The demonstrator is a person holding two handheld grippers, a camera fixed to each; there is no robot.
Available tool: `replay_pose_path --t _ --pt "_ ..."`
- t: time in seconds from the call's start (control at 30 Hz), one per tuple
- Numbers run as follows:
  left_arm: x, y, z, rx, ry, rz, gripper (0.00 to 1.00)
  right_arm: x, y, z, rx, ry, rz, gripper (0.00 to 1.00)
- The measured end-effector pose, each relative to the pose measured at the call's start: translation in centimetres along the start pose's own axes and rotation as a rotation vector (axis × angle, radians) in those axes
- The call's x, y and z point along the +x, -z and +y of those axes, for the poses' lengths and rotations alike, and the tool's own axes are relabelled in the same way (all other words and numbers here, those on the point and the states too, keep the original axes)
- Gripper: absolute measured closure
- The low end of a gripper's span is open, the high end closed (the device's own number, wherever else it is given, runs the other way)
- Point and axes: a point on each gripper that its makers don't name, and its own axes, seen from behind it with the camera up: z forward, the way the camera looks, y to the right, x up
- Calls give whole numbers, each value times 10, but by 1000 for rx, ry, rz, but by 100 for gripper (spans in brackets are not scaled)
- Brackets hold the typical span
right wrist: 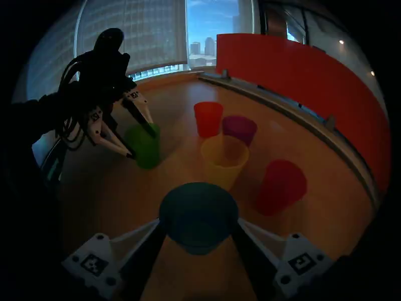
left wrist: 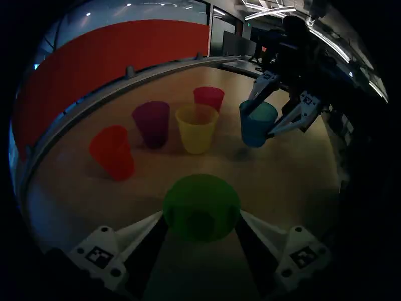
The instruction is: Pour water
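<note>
Beyond green cup (left wrist: 200, 208), open tabletop (left wrist: 280, 170)

Seen from the left gripper view, a pale wooden tabletop (left wrist: 288, 173) carries four upright plastic cups. An orange cup (left wrist: 113, 152) stands nearest, at the left. A purple cup (left wrist: 152, 123) and a yellow cup (left wrist: 196, 128) stand side by side mid-table, and a red cup (left wrist: 209, 98) stands just behind the yellow one, farthest off.

The yellow cup (left wrist: 196, 128) hides the far red cup's (left wrist: 209, 97) base.
</note>
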Motion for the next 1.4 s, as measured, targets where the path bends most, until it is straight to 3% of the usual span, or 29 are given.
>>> replay_pose_path --t 0.5,0.9,1.4 --pt "-15 4 3 8 -30 -58 8 1 -6 6 -11 -1 -6 12" --pt "-16 21 1 26 -29 -55 2 -1 -17 19 -35 -16 -8 12" --pt "-21 28 0 40 -30 -62 0 -7 -21 29 -56 -42 -4 12"
